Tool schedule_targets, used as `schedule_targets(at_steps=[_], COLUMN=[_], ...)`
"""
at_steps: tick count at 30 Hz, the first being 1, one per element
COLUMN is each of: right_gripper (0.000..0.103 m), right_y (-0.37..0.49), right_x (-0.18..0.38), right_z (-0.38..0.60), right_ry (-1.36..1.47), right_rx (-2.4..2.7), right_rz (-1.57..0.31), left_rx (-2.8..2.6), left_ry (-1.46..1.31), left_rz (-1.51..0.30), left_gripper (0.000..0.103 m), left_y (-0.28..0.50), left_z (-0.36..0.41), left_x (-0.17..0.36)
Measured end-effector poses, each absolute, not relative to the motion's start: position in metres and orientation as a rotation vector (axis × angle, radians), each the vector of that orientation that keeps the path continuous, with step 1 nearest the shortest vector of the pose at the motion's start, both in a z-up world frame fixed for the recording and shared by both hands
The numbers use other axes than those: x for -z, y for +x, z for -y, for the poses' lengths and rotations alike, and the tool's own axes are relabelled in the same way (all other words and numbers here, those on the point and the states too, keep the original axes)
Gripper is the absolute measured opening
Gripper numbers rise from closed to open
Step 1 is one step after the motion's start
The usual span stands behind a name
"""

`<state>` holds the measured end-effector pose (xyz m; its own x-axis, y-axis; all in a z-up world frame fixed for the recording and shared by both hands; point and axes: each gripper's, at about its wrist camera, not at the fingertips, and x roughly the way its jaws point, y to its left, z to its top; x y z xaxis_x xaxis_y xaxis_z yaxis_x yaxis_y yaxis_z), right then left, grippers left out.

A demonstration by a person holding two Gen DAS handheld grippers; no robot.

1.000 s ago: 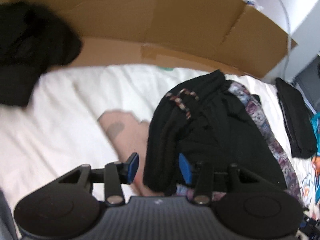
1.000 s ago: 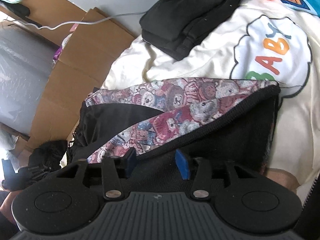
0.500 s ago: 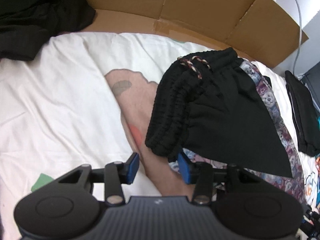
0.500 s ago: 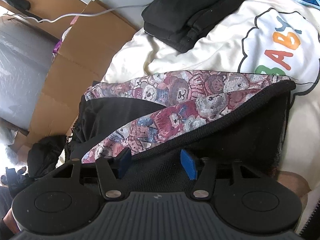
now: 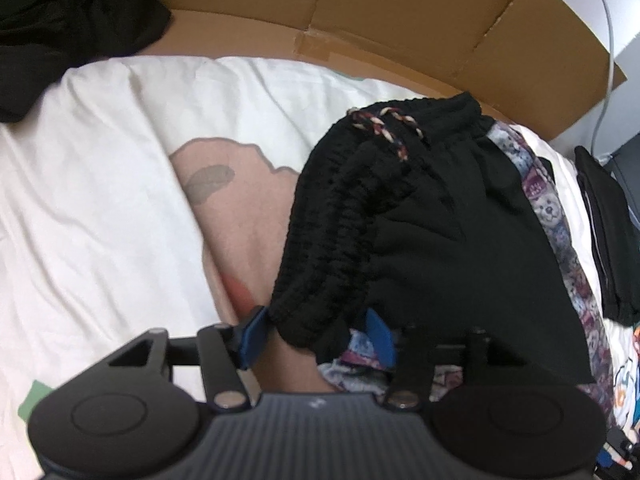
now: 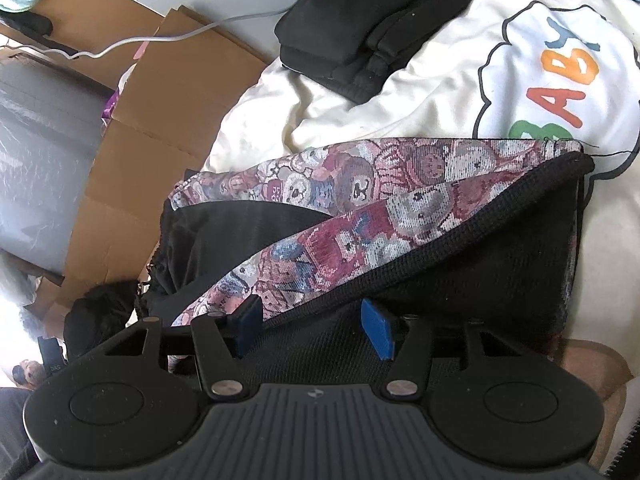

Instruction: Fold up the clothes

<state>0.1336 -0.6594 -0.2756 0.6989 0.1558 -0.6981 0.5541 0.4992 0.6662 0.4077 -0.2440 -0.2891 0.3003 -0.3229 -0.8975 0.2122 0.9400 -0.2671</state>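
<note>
Black shorts (image 5: 440, 240) with teddy-bear patterned side panels lie folded on the white bedspread (image 5: 100, 200). Their ribbed waistband (image 5: 332, 240) and braided drawstring (image 5: 384, 128) face the left gripper (image 5: 316, 336). Its jaws are opening, with the waistband's near corner hanging loosely between the blue pads. In the right wrist view the shorts' hem end (image 6: 480, 248) and a patterned panel (image 6: 340, 240) lie in front of the right gripper (image 6: 312, 324). This gripper stands open low over the black cloth, and its pads are not pressing on it.
Flattened cardboard (image 5: 400, 12) lines the far side of the bed. A loose black garment (image 5: 60, 20) lies at the far left. A folded black garment (image 6: 368, 28) sits beyond the shorts on the printed cover (image 6: 440, 92). A grey cable (image 6: 180, 36) runs over the cardboard.
The left gripper has sunk closer to the bed with the waistband, and its jaws have spread wider around the waistband corner. The right gripper has hardly moved.
</note>
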Motion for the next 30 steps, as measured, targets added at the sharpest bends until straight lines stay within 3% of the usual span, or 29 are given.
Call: schedule_targets(at_steps=[3, 6, 11, 14, 30], right_gripper=[0.062, 0.062, 0.062, 0.062, 0.062], right_y=[0.136, 0.135, 0.134, 0.133, 0.176], right_x=[0.278, 0.28, 0.28, 0.279, 0.272], right_z=[0.659, 0.659, 0.66, 0.66, 0.654], right_ry=[1.057, 1.068, 1.081, 1.079, 1.006], right_rx=[0.267, 0.262, 0.263, 0.261, 0.184], right_rz=[-0.8, -0.803, -0.8, -0.797, -0.77], left_rx=[0.361, 0.378, 0.395, 0.403, 0.48], left_ry=[-0.117, -0.122, -0.164, -0.202, -0.191], left_rz=[-1.212, -1.202, -1.172, -1.136, -1.03], left_gripper=[0.057, 0.045, 0.035, 0.024, 0.017], left_y=[0.408, 0.407, 0.404, 0.405, 0.439], left_z=[0.241, 0.239, 0.233, 0.23, 0.286], left_x=[0.289, 0.283, 0.265, 0.248, 0.21])
